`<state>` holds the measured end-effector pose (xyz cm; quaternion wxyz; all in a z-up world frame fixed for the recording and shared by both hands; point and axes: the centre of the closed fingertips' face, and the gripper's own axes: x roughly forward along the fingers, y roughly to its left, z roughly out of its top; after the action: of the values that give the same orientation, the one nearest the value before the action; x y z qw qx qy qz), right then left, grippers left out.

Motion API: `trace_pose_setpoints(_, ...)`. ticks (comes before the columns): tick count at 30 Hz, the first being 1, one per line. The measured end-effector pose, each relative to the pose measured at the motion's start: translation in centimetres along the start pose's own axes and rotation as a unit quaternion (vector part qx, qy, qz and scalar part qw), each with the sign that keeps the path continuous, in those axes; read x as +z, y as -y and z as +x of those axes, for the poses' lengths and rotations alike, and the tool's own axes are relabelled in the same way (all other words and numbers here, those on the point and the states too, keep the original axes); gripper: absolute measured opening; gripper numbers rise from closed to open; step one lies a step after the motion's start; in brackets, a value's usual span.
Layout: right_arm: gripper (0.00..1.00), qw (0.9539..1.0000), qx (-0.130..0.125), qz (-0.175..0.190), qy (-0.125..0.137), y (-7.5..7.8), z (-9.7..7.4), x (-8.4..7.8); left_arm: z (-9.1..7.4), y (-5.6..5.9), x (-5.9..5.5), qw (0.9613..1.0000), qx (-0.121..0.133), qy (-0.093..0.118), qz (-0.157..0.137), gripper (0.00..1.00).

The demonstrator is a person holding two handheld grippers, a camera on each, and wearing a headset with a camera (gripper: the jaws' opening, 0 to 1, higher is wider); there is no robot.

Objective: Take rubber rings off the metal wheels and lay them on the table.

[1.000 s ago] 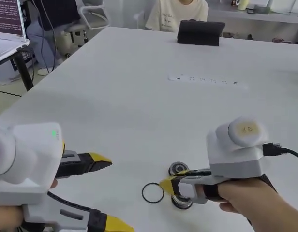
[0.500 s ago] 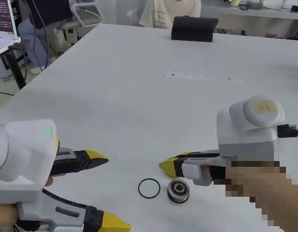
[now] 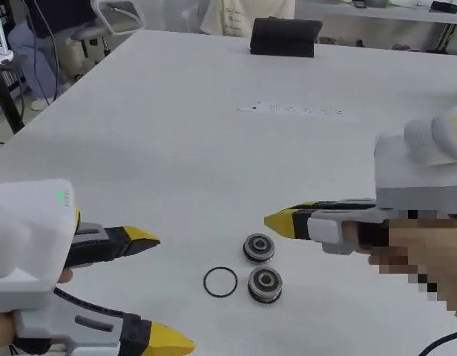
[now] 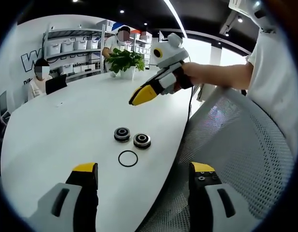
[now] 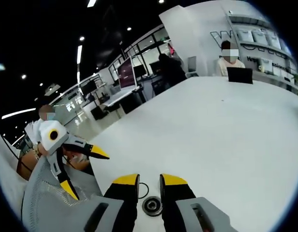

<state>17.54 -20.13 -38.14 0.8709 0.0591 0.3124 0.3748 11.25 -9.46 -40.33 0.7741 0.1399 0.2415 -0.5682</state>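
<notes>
Two metal wheels sit on the near counter, with a loose rubber ring just left of them. The rings look thin and stretchy, best pinched at the rim. The left gripper is splayed, the right gripper clenched, and both are empty.

A white power strip lies flat, its long side running across the head view. Just beyond the power strip stands a black folded device, and behind that sits a person in a pale T-shirt. Far to the left of the power strip is a grey office chair. In the left gripper view a potted plant stands well apart from the power strip, with wall shelves of white boxes behind it.
</notes>
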Motion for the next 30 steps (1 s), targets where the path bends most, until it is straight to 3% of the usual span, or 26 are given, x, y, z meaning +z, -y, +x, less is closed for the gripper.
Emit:
trace_pose_setpoints(2, 0.15, 1.0, -0.002, -0.003, -0.006, 0.3, -0.4, -0.4, 0.0, 0.0, 0.1, 1.0, 0.0, 0.001, 0.001, 0.74)
trace_pose_setpoints(8, 0.16, 0.9999, -0.002, -0.015, -0.007, 1.4, -1.0, -1.5, -0.3, -0.2, 1.0, 0.9994, 0.002, 0.029, -0.02, 0.75)
trace_pose_setpoints(12, 0.16, 0.9999, -0.003, 0.005, -0.012, 2.2, -0.6, -2.9, -0.4, -0.1, 1.8, 0.9989, -0.003, 0.043, -0.017, 0.75)
trace_pose_setpoints(14, 0.16, 0.9996, -0.005, 0.0, -0.03, 2.3, -0.6, -3.6, -0.8, 0.2, 2.7, 0.9978, -0.012, 0.061, -0.022, 0.75)
trace_pose_setpoints(16, 0.16, 0.9995, -0.005, -0.007, -0.03, 2.2, -0.5, -3.7, -1.1, 0.1, 3.7, 0.9967, -0.015, 0.075, -0.029, 0.75)
trace_pose_setpoints(19, 0.16, 0.9994, 0.002, -0.008, -0.035, 1.9, -0.3, -3.9, -1.3, -0.3, 5.0, 0.9966, -0.008, 0.082, -0.008, 0.75)
trace_pose_setpoints(21, 0.17, 0.998, 0.004, -0.032, -0.054, 1.9, 0.0, -4.6, -1.2, -0.5, 5.6, 0.9964, -0.007, 0.084, -0.002, 0.75)
trace_pose_setpoints(25, 0.17, 0.9955, 0.011, -0.052, -0.079, 1.6, 0.2, -5.7, -0.6, -0.5, 6.7, 0.9965, -0.019, 0.08, 0.017, 0.75)
trace_pose_setpoints(30, 0.18, 0.9931, 0.016, -0.071, -0.091, 1.6, 0.3, -6.3, 0.4, -0.3, 8.1, 0.9955, -0.033, 0.074, 0.048, 0.75)
